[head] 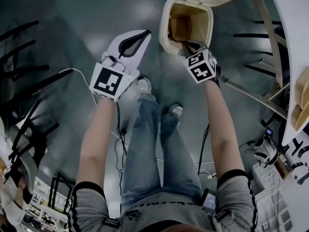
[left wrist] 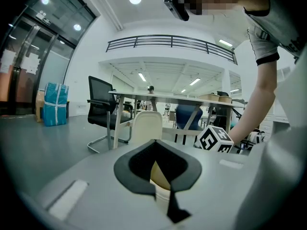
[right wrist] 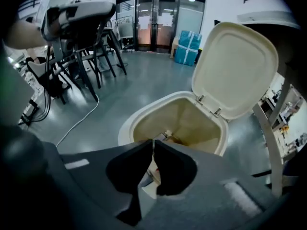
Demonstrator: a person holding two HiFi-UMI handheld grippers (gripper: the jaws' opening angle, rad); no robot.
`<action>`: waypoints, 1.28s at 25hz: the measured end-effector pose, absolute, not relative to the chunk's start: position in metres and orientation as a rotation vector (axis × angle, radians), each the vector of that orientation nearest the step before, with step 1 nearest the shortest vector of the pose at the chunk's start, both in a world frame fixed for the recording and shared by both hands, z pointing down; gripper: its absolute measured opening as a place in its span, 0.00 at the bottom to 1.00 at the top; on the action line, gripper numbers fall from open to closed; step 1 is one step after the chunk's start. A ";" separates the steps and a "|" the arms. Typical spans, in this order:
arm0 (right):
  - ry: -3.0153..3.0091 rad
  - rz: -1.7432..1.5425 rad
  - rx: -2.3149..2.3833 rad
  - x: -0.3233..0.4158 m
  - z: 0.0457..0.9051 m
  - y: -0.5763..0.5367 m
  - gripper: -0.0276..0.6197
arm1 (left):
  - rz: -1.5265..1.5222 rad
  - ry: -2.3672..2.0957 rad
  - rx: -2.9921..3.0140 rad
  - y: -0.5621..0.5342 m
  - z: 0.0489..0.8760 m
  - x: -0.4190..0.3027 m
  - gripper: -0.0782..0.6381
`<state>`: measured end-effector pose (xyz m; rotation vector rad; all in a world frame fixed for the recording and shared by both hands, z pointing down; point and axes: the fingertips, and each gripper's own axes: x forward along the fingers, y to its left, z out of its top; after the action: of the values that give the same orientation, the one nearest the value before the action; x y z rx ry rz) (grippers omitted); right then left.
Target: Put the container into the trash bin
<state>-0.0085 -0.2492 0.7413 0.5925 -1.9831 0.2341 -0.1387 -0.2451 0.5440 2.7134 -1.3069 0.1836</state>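
Station: I stand facing the bin (head: pixel 166 19), looking steeply down, with both grippers held out in front at about the same height.
Bin: It sits on the floor with its lid (right wrist: pixel 235 66) tipped up and back, so the mouth is fully open from above.
Container: A brown shape (head: pixel 181 28) lies inside the bin, low against the far wall. I judge this to be the container, though its form is too dim to confirm.
Right gripper (right wrist: pixel 153 142): The jaws are together at the tips with nothing between them. The right gripper view looks straight down into the mouth.
Reason for right pose: It hangs at the near rim and points in, which is the stance for a drop into the bin and not for a reach.
Left gripper (left wrist: pixel 154 143): The jaws are closed tip to tip and empty. It is level and points towards the bin's left side.
Reason for left pose: It is held off to the side and touches nothing. I judge it idle, parked there to stay out of the right arm's way.
Task state: By the evidence the container is in and nothing is left in either gripper. I judge the job done or all but done.
Hazard: A white cable (right wrist: pixel 72 126) trails over the floor to my left, a trip risk when I step back.
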 end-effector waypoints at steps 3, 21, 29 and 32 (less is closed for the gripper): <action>-2.057 0.311 0.708 -0.006 0.721 -0.254 0.05 | 0.183 -1.301 2.727 -0.245 0.539 -0.132 0.13; -2.418 0.384 1.059 0.030 0.581 -0.223 0.05 | 0.176 -1.261 2.774 -0.222 0.503 -0.078 0.13; -2.488 0.315 1.123 0.036 0.527 -0.204 0.05 | 0.192 -1.275 2.764 -0.211 0.482 -0.072 0.13; -2.509 0.275 1.131 0.038 0.507 -0.198 0.05 | 0.182 -1.283 2.753 -0.208 0.472 -0.068 0.13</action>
<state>0.0376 -0.1985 0.5069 1.1314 -2.5093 0.2751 -0.0683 -0.2081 0.4717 2.7530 -1.2832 0.1821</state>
